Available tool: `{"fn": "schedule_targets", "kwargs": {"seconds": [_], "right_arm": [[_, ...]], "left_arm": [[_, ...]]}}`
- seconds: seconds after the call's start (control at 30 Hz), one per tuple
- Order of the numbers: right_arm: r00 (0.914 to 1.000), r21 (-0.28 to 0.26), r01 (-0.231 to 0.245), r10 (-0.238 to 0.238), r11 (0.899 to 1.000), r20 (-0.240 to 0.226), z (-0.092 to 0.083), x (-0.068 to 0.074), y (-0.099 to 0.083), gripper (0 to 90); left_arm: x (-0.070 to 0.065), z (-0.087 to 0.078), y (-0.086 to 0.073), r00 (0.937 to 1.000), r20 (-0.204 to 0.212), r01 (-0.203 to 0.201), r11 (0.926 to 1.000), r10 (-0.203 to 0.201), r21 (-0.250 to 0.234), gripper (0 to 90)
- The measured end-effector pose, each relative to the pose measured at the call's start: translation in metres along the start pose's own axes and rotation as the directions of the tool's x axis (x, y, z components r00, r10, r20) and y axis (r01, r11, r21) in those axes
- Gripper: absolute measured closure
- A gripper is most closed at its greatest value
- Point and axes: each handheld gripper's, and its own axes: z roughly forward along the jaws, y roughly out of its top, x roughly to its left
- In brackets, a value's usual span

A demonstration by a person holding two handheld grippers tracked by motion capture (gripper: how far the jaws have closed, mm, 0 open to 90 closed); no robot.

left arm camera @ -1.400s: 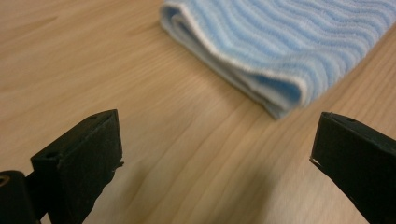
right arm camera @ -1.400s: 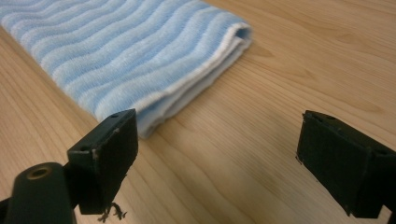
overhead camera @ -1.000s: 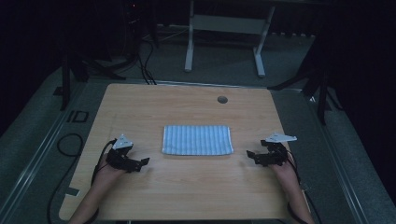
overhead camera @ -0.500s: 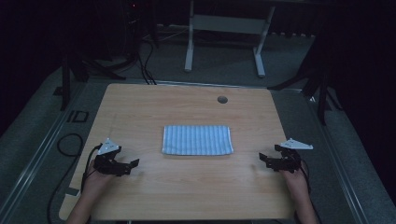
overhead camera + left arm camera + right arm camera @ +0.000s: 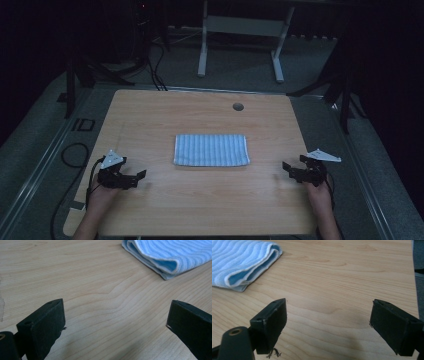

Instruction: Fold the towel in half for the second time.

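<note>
A folded blue-and-white striped cloth point(image 5: 211, 150) lies flat in the middle of the wooden table point(image 5: 200, 210). My left gripper point(image 5: 140, 176) rests low over the table's front left, open, with nothing between its jaws. My right gripper point(image 5: 286, 168) is at the front right near the table's edge, also open and empty. In the left gripper view the cloth point(image 5: 170, 255) lies ahead to the upper right, beyond the wide-apart fingers point(image 5: 45, 322). The right gripper view has the cloth point(image 5: 239, 262) at the upper left, past its spread fingers point(image 5: 270, 322).
A round cable hole point(image 5: 238, 106) sits near the table's far edge. A white desk frame point(image 5: 240, 30) stands on the floor behind. Cables point(image 5: 75, 160) trail on the floor at the left. The table's right edge point(image 5: 415, 277) runs close beside the right gripper.
Both grippers have drawn away from the cloth, outward and toward the front of the table. The cloth has stayed put.
</note>
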Motion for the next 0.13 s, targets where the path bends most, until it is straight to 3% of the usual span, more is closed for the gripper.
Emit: {"fn": "schedule_targets", "kwargs": {"seconds": [0.13], "right_arm": [[0.9999,0.011,0.012,-0.012,1.0,0.009,0.0013,0.0009,-0.0007,13.9]], "left_arm": [[-0.0003,-0.0004,-0.0007,1.0,0.004,0.004,1.0,-0.004,-0.002,1.6]]}}
